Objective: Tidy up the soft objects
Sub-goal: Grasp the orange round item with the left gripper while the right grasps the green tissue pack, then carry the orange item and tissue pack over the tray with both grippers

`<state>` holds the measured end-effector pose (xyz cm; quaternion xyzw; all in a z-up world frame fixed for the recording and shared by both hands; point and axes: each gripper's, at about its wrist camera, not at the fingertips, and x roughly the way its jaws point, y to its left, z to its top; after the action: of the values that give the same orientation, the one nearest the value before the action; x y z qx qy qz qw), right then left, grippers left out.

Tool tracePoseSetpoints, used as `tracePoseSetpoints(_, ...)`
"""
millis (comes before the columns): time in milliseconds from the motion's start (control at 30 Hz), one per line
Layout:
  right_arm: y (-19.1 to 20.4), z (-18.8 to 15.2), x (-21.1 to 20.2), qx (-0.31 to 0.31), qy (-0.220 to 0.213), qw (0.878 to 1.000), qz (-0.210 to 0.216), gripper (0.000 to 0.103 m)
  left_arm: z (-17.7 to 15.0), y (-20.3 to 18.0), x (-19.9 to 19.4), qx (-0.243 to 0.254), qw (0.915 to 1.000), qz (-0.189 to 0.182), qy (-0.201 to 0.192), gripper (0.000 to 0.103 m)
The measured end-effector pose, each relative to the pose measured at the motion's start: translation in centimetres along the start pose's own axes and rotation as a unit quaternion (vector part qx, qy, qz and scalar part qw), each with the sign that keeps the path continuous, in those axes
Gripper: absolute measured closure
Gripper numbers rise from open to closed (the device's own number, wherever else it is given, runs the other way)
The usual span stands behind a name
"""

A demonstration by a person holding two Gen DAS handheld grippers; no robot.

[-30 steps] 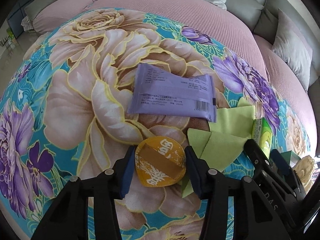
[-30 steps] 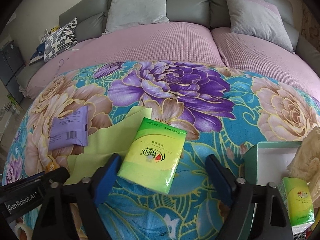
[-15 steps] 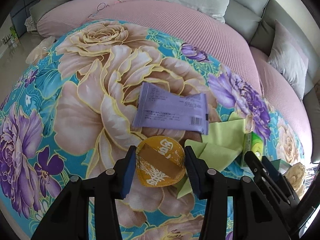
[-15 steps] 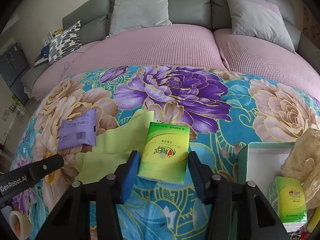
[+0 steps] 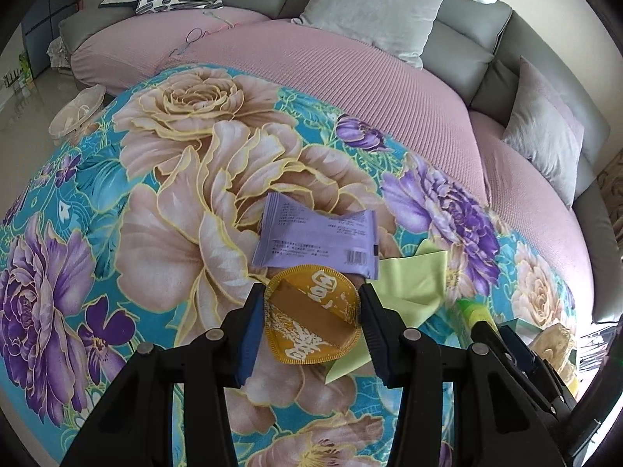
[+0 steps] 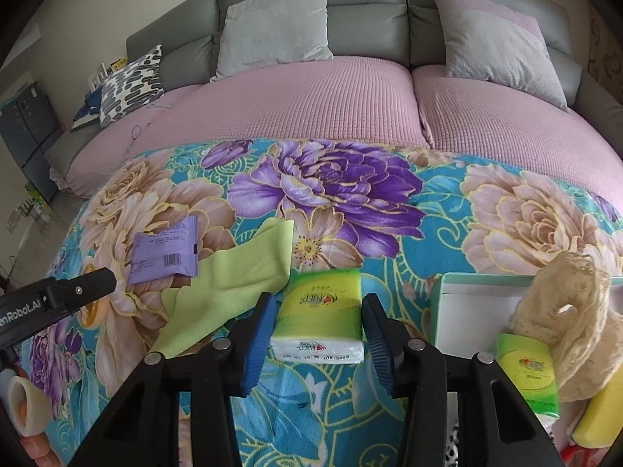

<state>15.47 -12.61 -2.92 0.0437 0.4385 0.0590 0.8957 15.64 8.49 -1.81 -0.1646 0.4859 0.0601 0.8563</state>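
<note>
My left gripper [image 5: 311, 323] is shut on a round orange pouch [image 5: 307, 334] and holds it above the floral blanket [image 5: 167, 210]. Behind the pouch lie a purple packet [image 5: 317, 239] and a light green cloth [image 5: 412, 284]. In the right wrist view, the jaws of my right gripper [image 6: 318, 311] are closing, and the blue pads press both sides of a green tissue pack [image 6: 317, 303], which is tilted up off the blanket. The purple packet [image 6: 165, 251] and the green cloth [image 6: 233, 284] lie to its left.
A teal box [image 6: 459, 284] at the right holds a second tissue pack [image 6: 527, 369], a cream lace cloth [image 6: 572, 311] and a yellow sponge [image 6: 599, 412]. A tape roll [image 6: 27, 401] sits at the lower left. Pink cushions [image 6: 311, 97] and grey pillows [image 6: 272, 23] lie beyond.
The right jaws have closed from wide open onto the green tissue pack and lifted it. The left gripper has risen with the orange pouch still in it.
</note>
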Motion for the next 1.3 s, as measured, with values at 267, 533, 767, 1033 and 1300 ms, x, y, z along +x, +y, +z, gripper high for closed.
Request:
tracePoseSetpoints(267, -0.6, 0.0, -3.2, -0.005, -0.010, 1.000, -0.006, 0.065, -0.2, -1.2, -1.9, 0.017, 0.9995, -0.020, -0.017, 0.054)
tracePoseSetpoints(533, -0.4, -0.8, -0.3, -0.009, 0.029, 0.999, -0.010, 0.048, -0.6, -1.1, -0.8, 0.017, 0.9998, -0.007, 0.000, 0.054)
tracePoseSetpoints(767, 0.3, -1.3, 2.4, -0.022, 0.058, 0.998, -0.020, 0.046, -0.7, -0.5, -0.1, 0.009, 0.9999, -0.008, 0.010, 0.054)
tracePoseSetpoints(1033, 1.5, -2.0, 4.5, -0.054, 0.067, 0.995, -0.048, 0.046, -1.0, -0.7, 0.7, 0.014, 0.9996, -0.011, 0.021, 0.054)
tracePoseSetpoints(1300, 1.5, -1.8, 3.2, -0.051, 0.061, 0.996, -0.048, 0.048, -0.9, -1.2, 0.4, 0.019, 0.9996, -0.009, 0.017, 0.054)
